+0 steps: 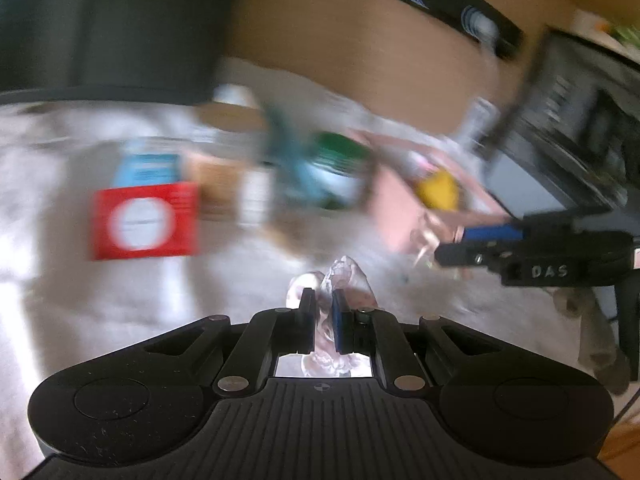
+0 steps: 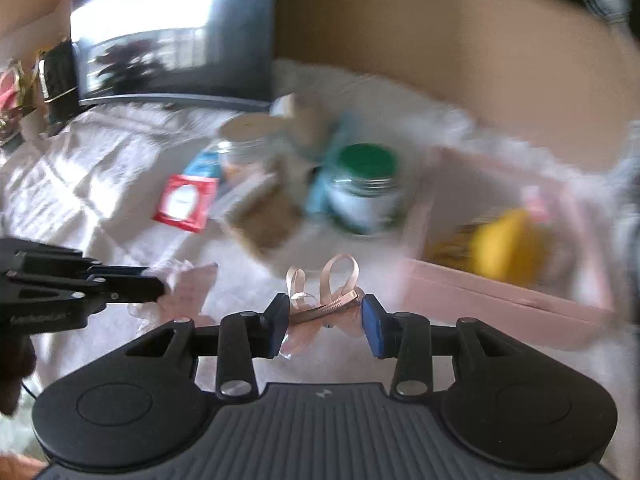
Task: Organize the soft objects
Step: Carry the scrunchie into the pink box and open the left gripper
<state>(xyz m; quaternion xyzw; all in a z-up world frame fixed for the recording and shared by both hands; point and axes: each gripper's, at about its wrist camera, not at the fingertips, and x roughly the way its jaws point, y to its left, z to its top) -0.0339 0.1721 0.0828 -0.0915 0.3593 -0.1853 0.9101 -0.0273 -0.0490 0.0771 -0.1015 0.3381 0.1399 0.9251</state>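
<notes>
A pink ribbon bow on a metal hair clip (image 2: 325, 300) sits between the pads of the right gripper (image 2: 326, 320), which is clamped across the ends of the clip bar; it looks light, its loops limp and easily crushed, so the stiff clip is the sensible place to hold it. The left gripper (image 1: 323, 318) is clenched on a crinkled clear wrapper with pale pink inside (image 1: 344, 280), likely flimsy and slippery, best pinched deep in a fold. Both hang over a white quilted cloth (image 2: 100, 168). To the right stands an open pink box (image 2: 500, 296) holding something yellow (image 2: 508, 244), blurred. A green-lidded jar (image 2: 366, 188) and a red packet (image 2: 184, 202) lie beyond.
</notes>
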